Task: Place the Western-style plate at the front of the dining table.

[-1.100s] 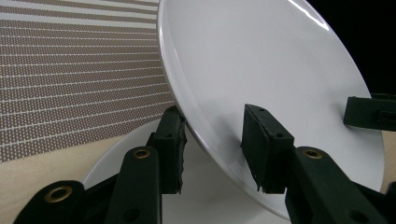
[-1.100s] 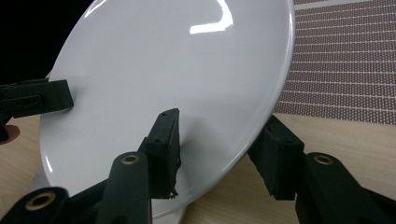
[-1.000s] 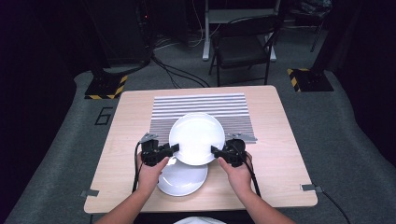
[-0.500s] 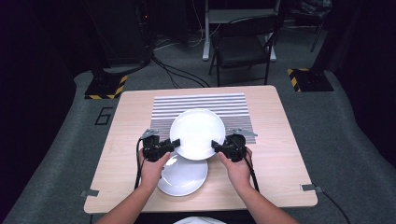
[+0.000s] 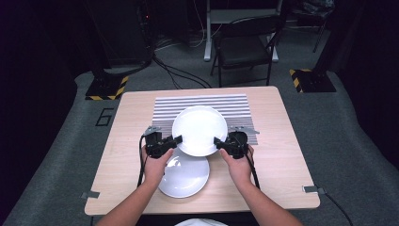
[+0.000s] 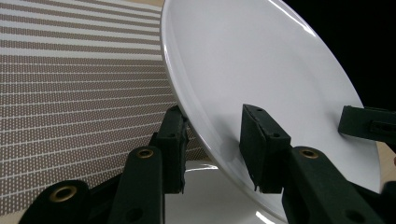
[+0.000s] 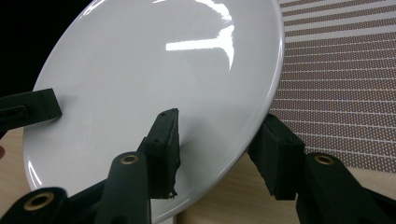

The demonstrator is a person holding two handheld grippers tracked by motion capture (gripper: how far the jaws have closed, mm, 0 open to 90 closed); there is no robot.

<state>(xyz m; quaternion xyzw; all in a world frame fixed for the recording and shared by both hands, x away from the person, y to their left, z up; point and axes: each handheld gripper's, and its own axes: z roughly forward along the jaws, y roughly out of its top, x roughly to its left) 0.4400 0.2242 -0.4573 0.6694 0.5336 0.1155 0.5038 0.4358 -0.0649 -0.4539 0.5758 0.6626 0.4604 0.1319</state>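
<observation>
A table (image 5: 282,174) holds a striped mat (image 5: 202,106) on its far middle part. One plate (image 5: 200,129) is over the near edge of the mat. The left gripper (image 5: 176,140) is at its left rim and the right gripper (image 5: 217,141) at its right rim. A second plate (image 5: 186,176) lies on the table, nearer, partly under the first. A chair (image 5: 244,47) stands far behind the table.

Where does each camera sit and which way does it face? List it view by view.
High view: above the person's side, facing forward and down on the table; forearms, left gripper, right gripper.
Left gripper view: on the left gripper, along its jaws astride the upper plate.
Right gripper view: likewise, from the opposite rim.
Shared: upper plate, striped mat.
</observation>
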